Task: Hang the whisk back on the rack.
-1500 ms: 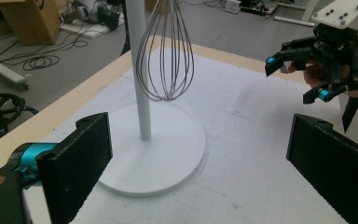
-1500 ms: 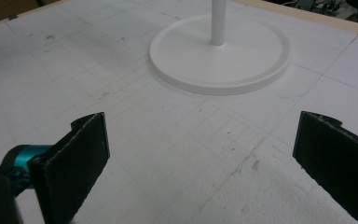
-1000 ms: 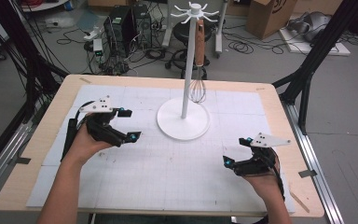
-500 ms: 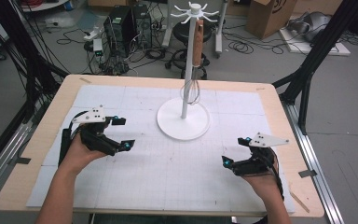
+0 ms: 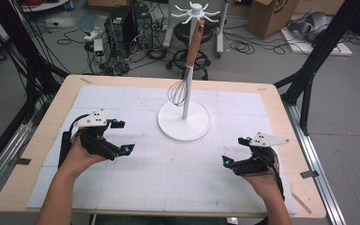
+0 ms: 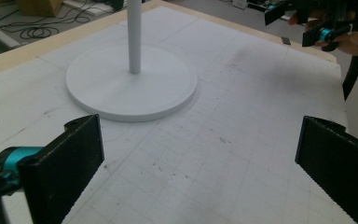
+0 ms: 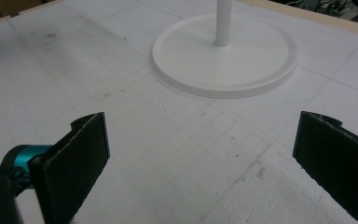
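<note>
A white stand with a round base and a hooked top rises at the table's middle back. From one hook hangs a whisk with a wooden handle, tilted so its wire head lies left of the pole. My left gripper rests low over the mat, left of the base; its jaws have just been opening and hold nothing. In the left gripper view its gripper faces the stand base. My right gripper sits open and empty at the front right, and its own view looks at the base.
A white gridded mat covers most of the wooden table. In the left gripper view the other hand's gripper is seen far off at the top right. Black frame legs, cables and boxes stand on the floor behind the table.
My left gripper has drawn back a little toward the front edge. The hanging whisk's wire head has swung leftward past the pole. The right hand has kept still.
</note>
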A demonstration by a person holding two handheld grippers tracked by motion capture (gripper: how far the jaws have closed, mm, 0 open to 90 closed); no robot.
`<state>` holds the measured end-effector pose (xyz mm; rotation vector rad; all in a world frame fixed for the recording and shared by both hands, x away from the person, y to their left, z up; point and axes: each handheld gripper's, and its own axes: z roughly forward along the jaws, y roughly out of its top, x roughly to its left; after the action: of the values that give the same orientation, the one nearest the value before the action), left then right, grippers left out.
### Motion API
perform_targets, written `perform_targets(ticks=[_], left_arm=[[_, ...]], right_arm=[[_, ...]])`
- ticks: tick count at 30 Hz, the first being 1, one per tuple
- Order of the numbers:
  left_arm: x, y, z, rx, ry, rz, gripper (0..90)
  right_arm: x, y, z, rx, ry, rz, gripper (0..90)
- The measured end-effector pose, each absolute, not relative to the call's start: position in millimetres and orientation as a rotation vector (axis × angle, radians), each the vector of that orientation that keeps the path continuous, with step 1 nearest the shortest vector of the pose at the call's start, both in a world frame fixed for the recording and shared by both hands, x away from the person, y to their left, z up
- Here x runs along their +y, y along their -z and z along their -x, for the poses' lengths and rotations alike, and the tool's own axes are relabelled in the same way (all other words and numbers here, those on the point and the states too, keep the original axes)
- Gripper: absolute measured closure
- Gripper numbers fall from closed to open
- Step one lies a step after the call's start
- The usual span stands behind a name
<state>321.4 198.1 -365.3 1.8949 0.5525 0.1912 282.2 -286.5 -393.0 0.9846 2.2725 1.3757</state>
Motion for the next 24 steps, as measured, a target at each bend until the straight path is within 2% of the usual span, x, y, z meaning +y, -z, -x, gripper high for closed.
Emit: perform_targets(ticks=[24], left_arm=[[200.2,369.4,-322.8,0.572,-0.187,-1.898,1.7]], right_arm=[[-286.6,393.6,-282.9,2.275,-1.376,-0.98,2.7]])
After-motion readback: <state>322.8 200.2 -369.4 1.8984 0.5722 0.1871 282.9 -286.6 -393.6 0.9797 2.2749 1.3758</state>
